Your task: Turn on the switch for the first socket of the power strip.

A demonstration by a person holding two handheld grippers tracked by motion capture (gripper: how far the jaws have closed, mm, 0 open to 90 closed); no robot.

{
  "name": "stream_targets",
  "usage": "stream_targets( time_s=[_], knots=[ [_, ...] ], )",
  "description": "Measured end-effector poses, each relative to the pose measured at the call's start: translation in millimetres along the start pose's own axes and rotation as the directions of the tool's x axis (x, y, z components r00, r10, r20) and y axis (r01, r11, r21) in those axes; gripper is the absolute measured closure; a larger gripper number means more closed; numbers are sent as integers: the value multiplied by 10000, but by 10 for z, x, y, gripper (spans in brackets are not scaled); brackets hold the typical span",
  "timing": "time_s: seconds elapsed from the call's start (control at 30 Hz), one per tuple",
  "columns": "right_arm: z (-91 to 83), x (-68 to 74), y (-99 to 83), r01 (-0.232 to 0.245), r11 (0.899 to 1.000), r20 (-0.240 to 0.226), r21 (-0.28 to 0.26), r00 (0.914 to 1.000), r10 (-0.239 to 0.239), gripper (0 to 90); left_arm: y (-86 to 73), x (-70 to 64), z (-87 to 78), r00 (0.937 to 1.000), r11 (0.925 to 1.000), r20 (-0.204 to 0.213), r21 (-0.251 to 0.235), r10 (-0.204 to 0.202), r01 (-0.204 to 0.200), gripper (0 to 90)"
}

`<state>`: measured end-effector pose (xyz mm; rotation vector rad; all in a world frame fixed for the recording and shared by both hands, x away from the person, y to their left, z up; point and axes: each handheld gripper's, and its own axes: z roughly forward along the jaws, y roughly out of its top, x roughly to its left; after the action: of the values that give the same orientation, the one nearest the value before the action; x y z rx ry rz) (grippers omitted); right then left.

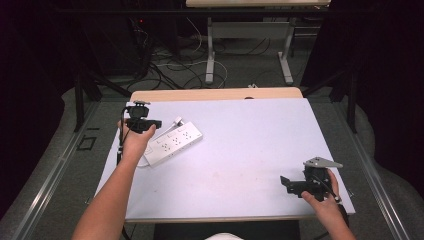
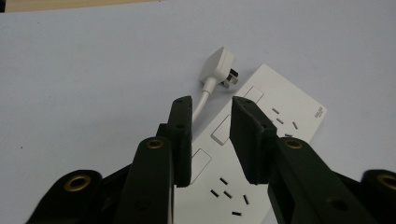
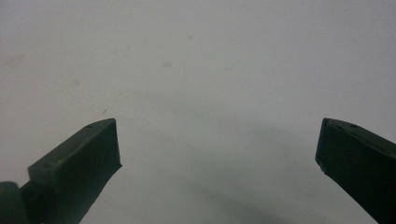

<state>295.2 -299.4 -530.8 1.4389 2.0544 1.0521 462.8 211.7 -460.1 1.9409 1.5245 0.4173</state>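
Note:
A white power strip [image 1: 175, 140] lies at an angle on the left half of the table. Its white plug [image 1: 178, 120] rests on the surface by the strip's far end, with the cable [image 2: 201, 99] leading back from it. My left gripper [image 1: 156, 124] hovers over the strip's near-left end, pointing toward the plug. In the left gripper view the gripper [image 2: 211, 105] is open by a narrow gap with nothing held; the power strip [image 2: 275, 116] and plug [image 2: 218, 64] lie beyond. My right gripper [image 1: 285, 182] is near the front right, and its view shows the gripper [image 3: 217, 128] wide open over bare table.
A pale mat [image 1: 250, 130] covers the table, with a wooden edge [image 1: 215, 94] at the back. Beyond it are floor cables and the legs of another table [image 1: 210, 60]. Dark curtains stand at both sides.

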Motion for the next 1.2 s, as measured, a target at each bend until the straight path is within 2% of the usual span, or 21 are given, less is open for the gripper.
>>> stream_targets(
  time_s=[0.27,0.33,0.43,0.47,0.53,0.57,0.63,0.67,0.77,0.83,0.9,1.07,1.2],
  knots=[
    [2,1,-2,-51,10000,-9,23,10000,51,0,4,-16,55,10000,9995,16,316,63,-64,782],
    [2,1,-2,-52,10000,-11,19,10000,52,0,-2,-11,81,9999,9992,82,374,-143,139,791],
    [3,0,-2,-54,10000,-19,17,10000,54,0,5,5,97,9994,9966,242,787,-258,239,808],
    [3,1,-2,-52,10000,-22,16,10000,52,0,-2,6,116,9996,9973,195,701,-228,214,816],
    [4,3,-2,-50,10000,-26,16,10000,50,0,6,14,118,9993,9953,285,941,-246,219,829],
    [5,3,-2,-52,10000,-35,22,10000,52,0,-1,5,139,9993,9963,186,804,-332,316,837],
    [6,4,-3,-65,10000,-40,49,10000,65,0,5,6,145,9991,9943,198,1007,-364,342,853],
    [6,3,-4,-56,10000,-43,58,10000,56,0,-1,2,163,9992,9954,152,894,-357,342,861],
    [7,1,-4,-20,10000,-50,51,10000,20,0,5,1,178,9993,9918,145,1234,-341,320,892],
    [8,2,-4,-49,10000,-47,67,10000,49,0,-6,-7,205,9991,9925,-5,1146,-421,419,900],
    [7,2,-5,-51,10000,-47,59,10000,51,0,0,0,207,9992,9900,-36,1350,-396,398,900],
    [6,1,-5,-53,10000,-33,42,10000,53,0,-10,5,244,9983,9878,-251,1453,-532,563,900],
    [10,3,-6,-63,10000,25,-1,10000,63,0,-9,16,254,9973,9832,-367,1686,-642,695,900]
  ],
)
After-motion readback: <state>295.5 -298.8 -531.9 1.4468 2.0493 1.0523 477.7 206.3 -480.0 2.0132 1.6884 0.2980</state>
